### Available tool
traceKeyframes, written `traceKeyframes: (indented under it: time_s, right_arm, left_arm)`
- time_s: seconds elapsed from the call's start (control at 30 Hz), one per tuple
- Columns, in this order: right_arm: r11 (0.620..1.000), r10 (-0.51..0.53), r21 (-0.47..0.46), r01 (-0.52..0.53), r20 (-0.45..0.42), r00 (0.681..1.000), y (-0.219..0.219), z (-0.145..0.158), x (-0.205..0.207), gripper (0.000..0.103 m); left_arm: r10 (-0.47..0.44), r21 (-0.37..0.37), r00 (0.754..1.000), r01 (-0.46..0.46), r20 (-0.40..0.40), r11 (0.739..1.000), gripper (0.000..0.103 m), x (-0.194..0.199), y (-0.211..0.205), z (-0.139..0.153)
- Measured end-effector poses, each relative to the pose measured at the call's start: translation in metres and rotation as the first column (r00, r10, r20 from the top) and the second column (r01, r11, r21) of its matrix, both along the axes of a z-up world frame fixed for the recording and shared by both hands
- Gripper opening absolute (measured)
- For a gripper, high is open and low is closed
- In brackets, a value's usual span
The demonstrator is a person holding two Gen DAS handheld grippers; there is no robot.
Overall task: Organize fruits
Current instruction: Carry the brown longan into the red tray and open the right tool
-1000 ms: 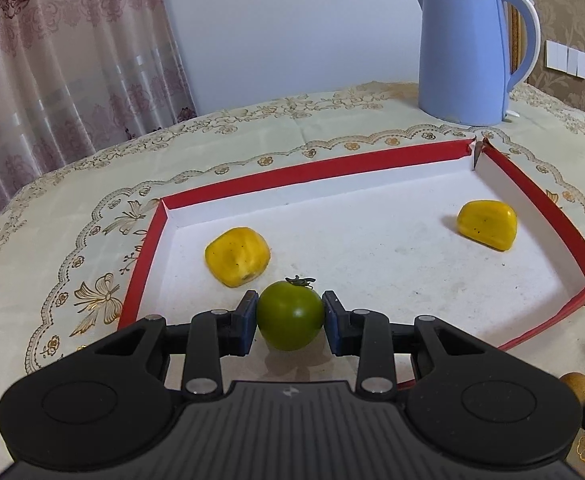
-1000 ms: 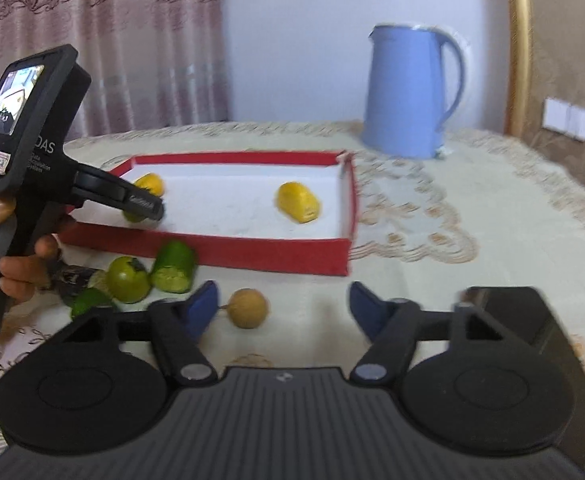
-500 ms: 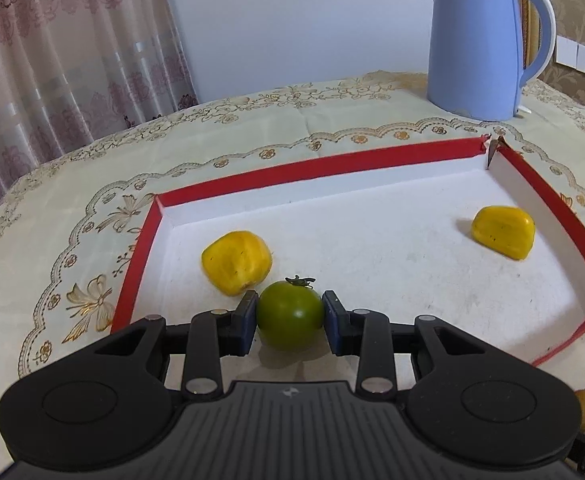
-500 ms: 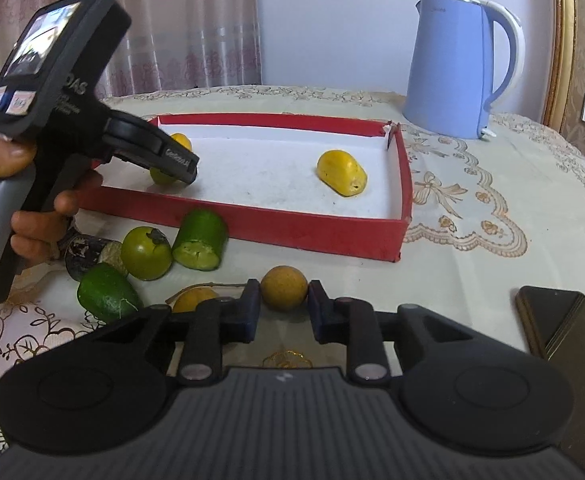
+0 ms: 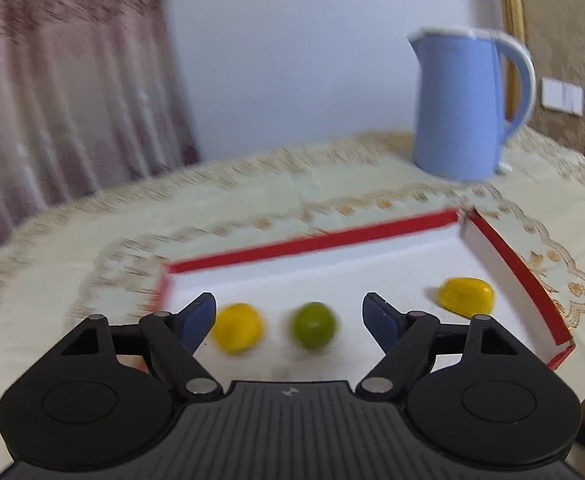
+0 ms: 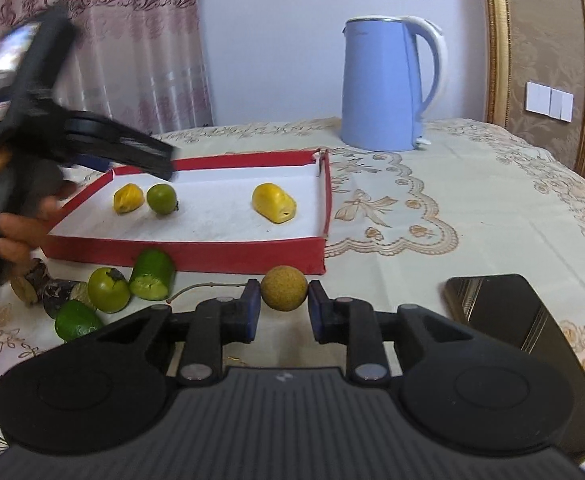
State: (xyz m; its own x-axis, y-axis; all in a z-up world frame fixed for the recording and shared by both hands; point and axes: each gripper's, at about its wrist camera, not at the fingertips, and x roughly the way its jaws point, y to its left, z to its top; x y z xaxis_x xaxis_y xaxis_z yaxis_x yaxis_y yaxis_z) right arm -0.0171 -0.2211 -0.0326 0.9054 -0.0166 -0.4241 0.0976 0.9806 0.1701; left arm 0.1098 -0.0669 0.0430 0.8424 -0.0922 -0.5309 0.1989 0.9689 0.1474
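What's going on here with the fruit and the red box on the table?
A person is sorting fruit into a red box with a pair of tongs in each hand. The left tongs have just been opening and have let go of a green tomato, which now sits in the box with two yellow fruits. The right tongs are shut on a small brown round fruit just outside the box. More green fruit waits on the tablecloth beside the box.

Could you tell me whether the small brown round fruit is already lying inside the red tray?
No, the brown fruit sits outside the red tray, clamped in the right tool before its front wall.
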Motion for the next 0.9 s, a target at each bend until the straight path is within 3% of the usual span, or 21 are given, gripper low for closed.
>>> traceKeyframes:
  time_s: [0.13,0.2,0.33,0.4,0.47,0.53,0.73,0.9]
  right_arm:
    - [1.000,0.001,0.030,-0.002,0.016,1.000,-0.003,0.001,-0.004,0.024]
    - [0.999,0.003,0.052,-0.005,0.028,1.000,-0.004,0.002,-0.005,0.024]
    - [0.998,0.004,0.057,-0.006,0.044,0.999,-0.001,0.006,-0.005,0.024]
    - [0.999,0.010,0.053,-0.013,0.048,0.999,0.002,0.008,-0.005,0.024]
    - [0.998,0.023,0.060,-0.026,0.051,0.998,0.005,0.010,-0.004,0.024]
    - [0.996,0.035,0.077,-0.039,0.057,0.998,0.006,0.013,0.000,0.024]
    - [0.993,0.083,0.078,-0.089,0.074,0.994,0.015,0.024,0.024,0.024]
    - [0.993,0.095,0.064,-0.102,0.102,0.990,0.020,0.042,0.053,0.024]
  left_arm:
    - [0.097,-0.084,0.991,-0.090,0.089,0.992,0.092,-0.029,0.050,0.011]
    - [0.147,-0.167,0.982,-0.127,0.115,0.978,0.092,-0.037,0.079,0.012]
    - [0.253,-0.371,0.954,-0.180,0.160,0.911,0.092,-0.040,0.123,-0.001]
    - [0.300,-0.425,0.947,-0.227,0.113,0.876,0.092,-0.033,0.133,-0.013]
    - [0.286,-0.432,0.955,-0.228,0.073,0.872,0.092,-0.026,0.138,-0.015]
    - [0.300,-0.440,0.950,-0.233,0.088,0.867,0.092,-0.030,0.140,-0.016]
    - [0.299,-0.305,0.945,-0.248,0.133,0.920,0.092,-0.035,0.123,-0.020]
    - [0.291,-0.250,0.950,-0.256,0.114,0.934,0.092,-0.030,0.117,-0.026]
